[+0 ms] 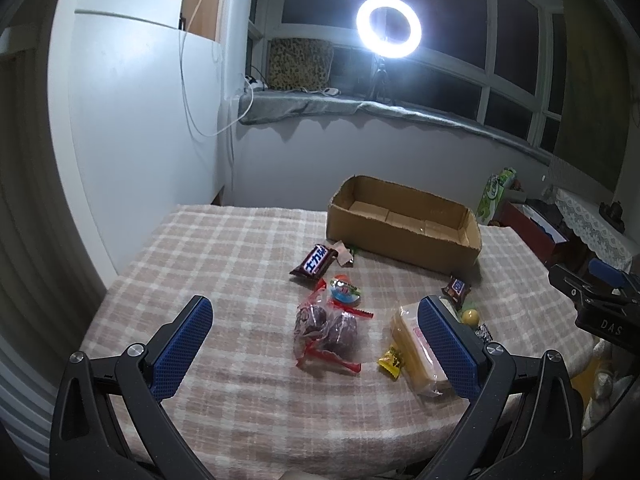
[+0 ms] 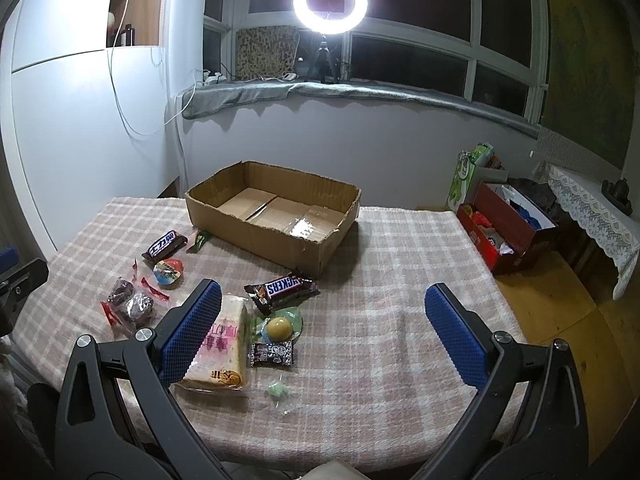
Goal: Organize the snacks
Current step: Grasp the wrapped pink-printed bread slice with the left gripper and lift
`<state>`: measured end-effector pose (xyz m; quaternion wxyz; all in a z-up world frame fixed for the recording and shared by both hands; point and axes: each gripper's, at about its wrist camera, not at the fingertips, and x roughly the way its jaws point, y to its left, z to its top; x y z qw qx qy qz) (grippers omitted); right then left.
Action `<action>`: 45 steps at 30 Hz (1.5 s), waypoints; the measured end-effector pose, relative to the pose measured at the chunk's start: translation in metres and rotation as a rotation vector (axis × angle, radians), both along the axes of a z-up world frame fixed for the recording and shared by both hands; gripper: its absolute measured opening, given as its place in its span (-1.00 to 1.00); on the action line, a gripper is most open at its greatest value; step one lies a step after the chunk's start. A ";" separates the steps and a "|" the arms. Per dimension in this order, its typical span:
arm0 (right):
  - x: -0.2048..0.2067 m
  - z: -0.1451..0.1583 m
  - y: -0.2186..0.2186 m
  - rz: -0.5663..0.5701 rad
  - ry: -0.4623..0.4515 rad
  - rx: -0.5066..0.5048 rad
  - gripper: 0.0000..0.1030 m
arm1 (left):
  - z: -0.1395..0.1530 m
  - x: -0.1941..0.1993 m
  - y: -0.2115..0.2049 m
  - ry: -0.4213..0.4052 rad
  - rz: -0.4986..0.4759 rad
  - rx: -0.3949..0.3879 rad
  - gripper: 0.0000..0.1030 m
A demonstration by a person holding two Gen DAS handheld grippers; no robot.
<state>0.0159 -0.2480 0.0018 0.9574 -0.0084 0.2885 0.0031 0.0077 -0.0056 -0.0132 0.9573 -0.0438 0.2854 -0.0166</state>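
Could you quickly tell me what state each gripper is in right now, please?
Left gripper: open, holding nothing, above the snacks on the checked cloth.
Right gripper: open, holding nothing.

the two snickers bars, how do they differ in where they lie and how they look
The left bar lies at the box's left corner; the right bar lies before the box's near wall. The left bar shows Chinese characters on its label; the right bar reads SNICKERS, upside down in the right wrist view. The left bar touches a pink-and-green wrapper; the right bar overlaps a yellow ball candy's wrapper. Both are brown, sealed, flat on the cloth, outside the box.
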 end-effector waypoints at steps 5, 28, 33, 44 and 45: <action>0.019 -0.016 -0.004 0.042 0.062 0.042 1.00 | -0.013 0.007 0.002 0.045 -0.020 -0.040 0.98; 0.076 -0.095 0.005 0.329 0.458 0.392 0.34 | -0.086 0.040 -0.037 0.329 -0.291 -0.379 0.09; 0.087 -0.108 0.013 0.360 0.513 0.436 0.15 | -0.089 0.046 -0.042 0.324 -0.320 -0.389 0.01; 0.097 -0.112 0.021 0.421 0.549 0.481 -0.07 | -0.094 0.063 -0.055 0.316 -0.371 -0.360 -0.18; 0.096 -0.111 0.022 0.422 0.546 0.474 -0.10 | -0.093 0.063 -0.055 0.315 -0.372 -0.356 -0.21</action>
